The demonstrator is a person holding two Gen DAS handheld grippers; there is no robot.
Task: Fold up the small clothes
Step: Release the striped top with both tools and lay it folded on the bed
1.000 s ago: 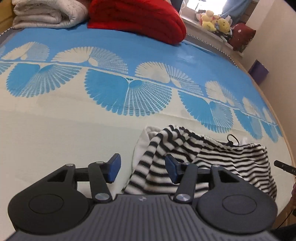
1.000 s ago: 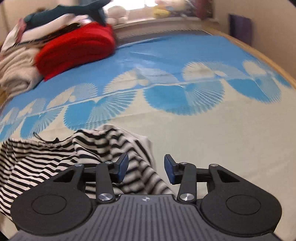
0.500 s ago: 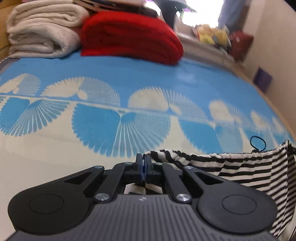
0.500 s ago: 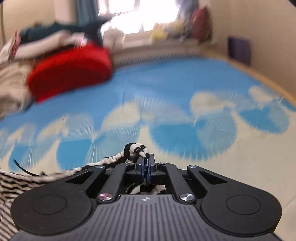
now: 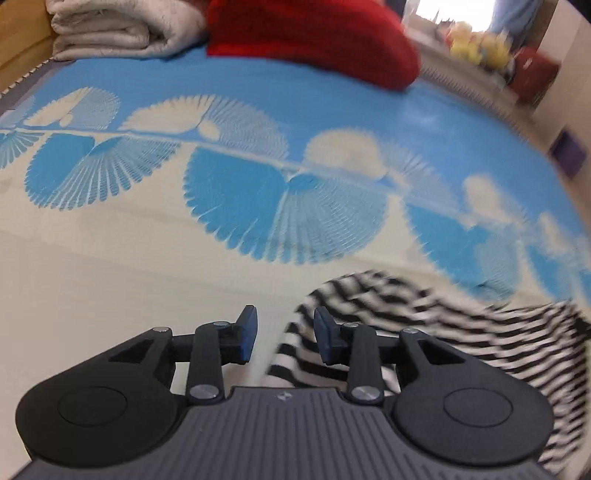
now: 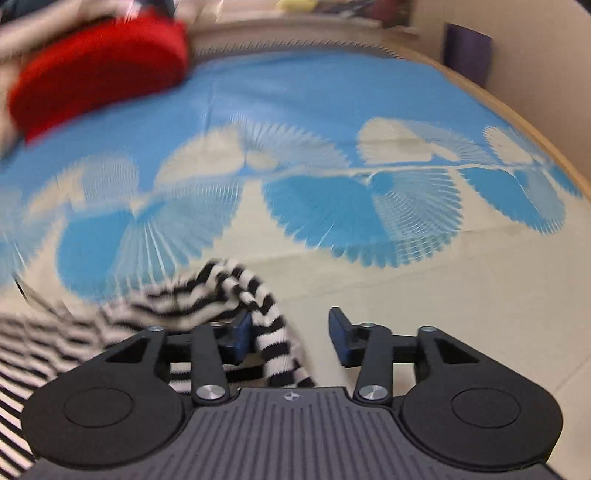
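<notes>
Both opening: left tongs [image 5: 284, 338] apart beside striped garment [image 5: 461, 328] on bed [image 5: 110, 277]; right tongs [image 6: 291, 334] apart, striped fold between, unclamped.

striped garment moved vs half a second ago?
Yes. The striped garment has dropped from a taut raised edge to a slack heap on the bedspread, below the blue fan print.

We see the striped garment [image 5: 424, 314] lying on the bed [image 5: 110, 280] near its front edge, between our two claws. At the bed's far edge a folded blanket [image 5: 122, 29] sits left of a pillow [image 5: 314, 33].
</notes>
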